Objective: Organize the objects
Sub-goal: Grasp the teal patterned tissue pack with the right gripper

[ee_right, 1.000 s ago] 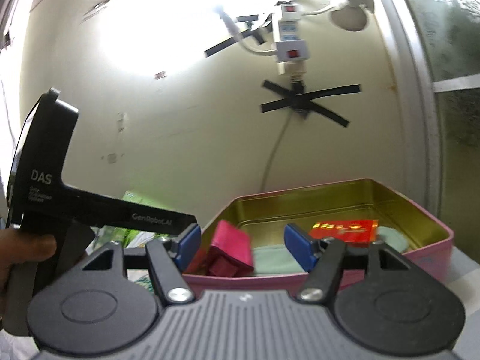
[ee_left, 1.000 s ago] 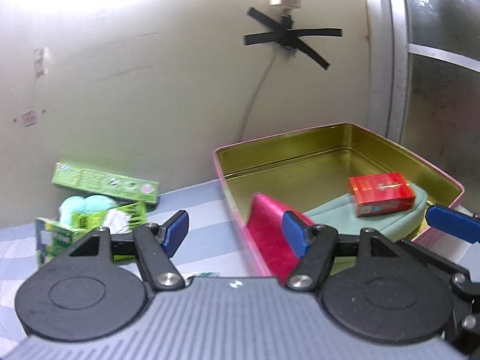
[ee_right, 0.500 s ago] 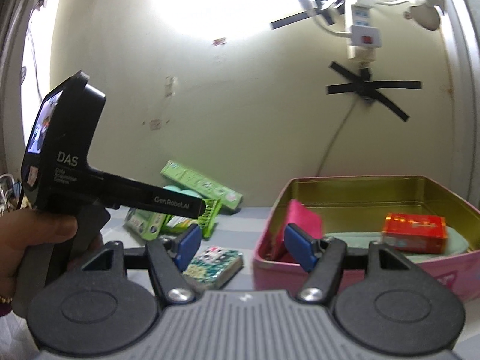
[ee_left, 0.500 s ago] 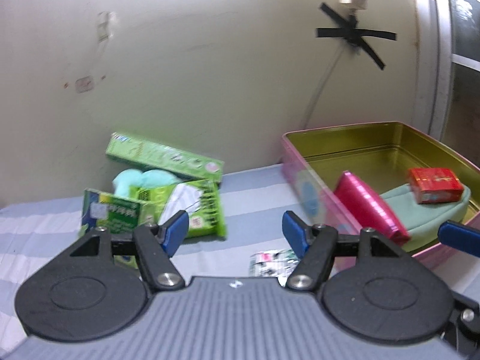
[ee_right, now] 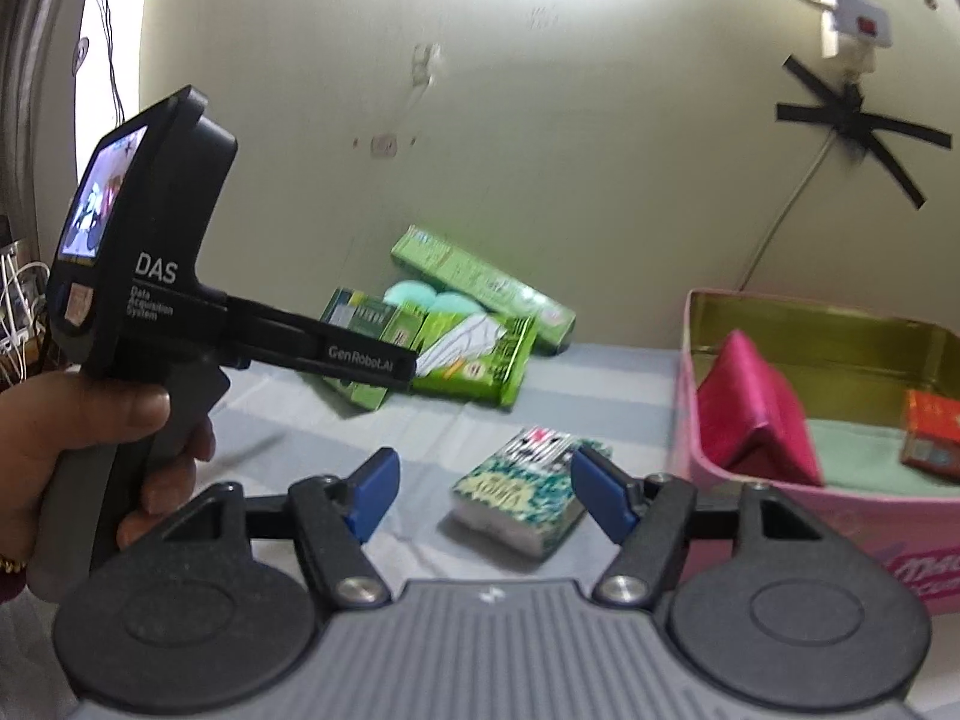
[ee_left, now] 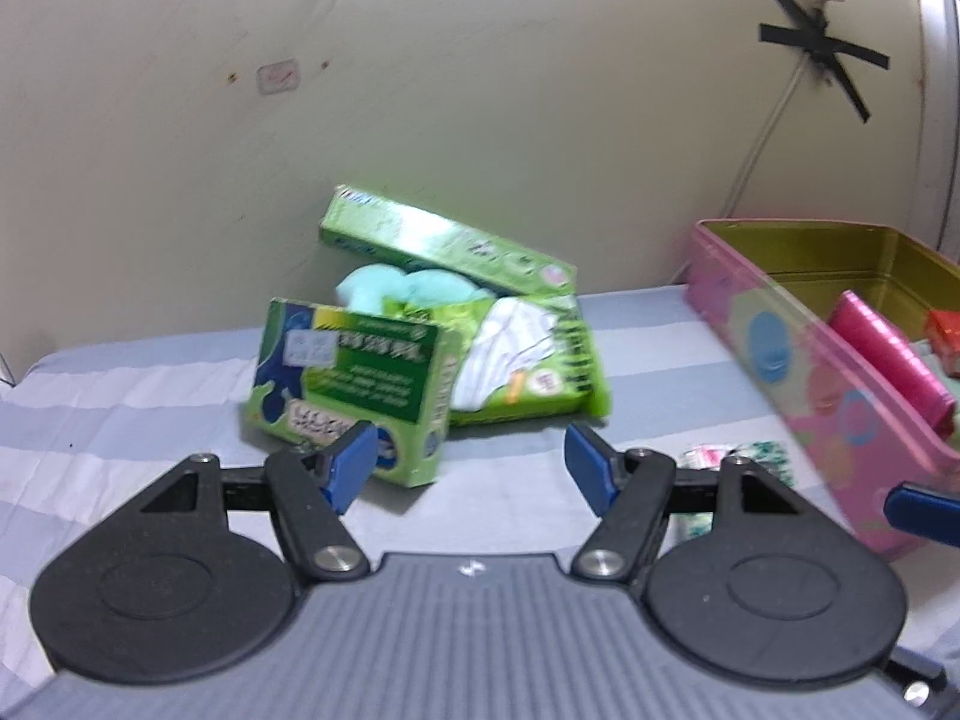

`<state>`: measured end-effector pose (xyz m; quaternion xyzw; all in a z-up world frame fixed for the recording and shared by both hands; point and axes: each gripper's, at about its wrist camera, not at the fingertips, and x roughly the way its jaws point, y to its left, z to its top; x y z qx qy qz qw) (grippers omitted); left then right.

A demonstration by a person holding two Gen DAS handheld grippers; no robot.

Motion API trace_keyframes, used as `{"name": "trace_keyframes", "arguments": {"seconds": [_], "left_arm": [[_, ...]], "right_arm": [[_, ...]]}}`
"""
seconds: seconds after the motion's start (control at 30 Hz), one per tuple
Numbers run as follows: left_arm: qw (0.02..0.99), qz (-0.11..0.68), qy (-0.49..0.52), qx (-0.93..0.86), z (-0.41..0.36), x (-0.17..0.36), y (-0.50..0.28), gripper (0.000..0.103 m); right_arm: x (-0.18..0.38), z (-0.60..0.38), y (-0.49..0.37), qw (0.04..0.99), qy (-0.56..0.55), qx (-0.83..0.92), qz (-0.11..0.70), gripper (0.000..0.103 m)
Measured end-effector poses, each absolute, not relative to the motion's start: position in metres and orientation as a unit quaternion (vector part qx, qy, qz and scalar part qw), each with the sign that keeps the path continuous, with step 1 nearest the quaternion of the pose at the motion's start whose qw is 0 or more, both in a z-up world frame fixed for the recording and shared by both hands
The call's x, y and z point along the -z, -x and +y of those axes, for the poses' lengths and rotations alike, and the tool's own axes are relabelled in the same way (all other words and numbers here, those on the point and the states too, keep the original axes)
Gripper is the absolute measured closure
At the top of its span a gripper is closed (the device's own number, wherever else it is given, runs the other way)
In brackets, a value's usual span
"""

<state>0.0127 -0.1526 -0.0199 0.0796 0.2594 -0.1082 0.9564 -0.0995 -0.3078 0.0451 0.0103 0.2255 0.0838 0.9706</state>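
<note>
Left wrist view: the left gripper (ee_left: 468, 465) hangs over the striped cloth (ee_left: 120, 396), its blue pads standing apart with nothing between them. Beyond the left pad stands a green box (ee_left: 354, 378), tilted, at the near left of a pile against the far wall. Behind it lie a mint-green soft item (ee_left: 408, 288) and a long green carton (ee_left: 444, 237), the latter propped aslant on the pile; a green packet (ee_left: 534, 360) with a white picture lies just right of the box. At the right edge sits the pink tin (ee_left: 798, 360) (gold inside), holding a magenta pouch (ee_left: 888, 348) and a red box (ee_left: 945, 330), only partly in frame.

Right wrist view: the right gripper (ee_right: 483, 495) has its jaws parted and holds nothing. A small patterned packet (ee_right: 516, 498) lies on the cloth beyond the pads, nearer the right one; whether the pad touches it cannot be told. The pink tin (ee_right: 750, 492) is at the right, with the magenta pouch (ee_right: 756, 414) leaning inside on a pale green lining (ee_right: 864, 456). At the left a hand (ee_right: 102, 444) grips the other tool's handle, which reaches toward the green pile (ee_right: 456, 324).
</note>
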Motion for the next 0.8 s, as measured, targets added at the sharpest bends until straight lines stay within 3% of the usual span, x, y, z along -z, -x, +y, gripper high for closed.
{"name": "trace_keyframes", "arguments": {"seconds": [0.33,0.8], "left_arm": [[0.954,0.279,-0.062,0.089,-0.128,0.043,-0.031,0.032],[0.95,0.298,-0.001,0.096,-0.101,0.062,-0.042,0.032]], "right_arm": [[-0.027,-0.296,0.083,0.964,0.003,-0.079,0.254,0.037],[-0.009,-0.288,0.047,0.945,0.014,-0.064,0.322,0.019]]}}
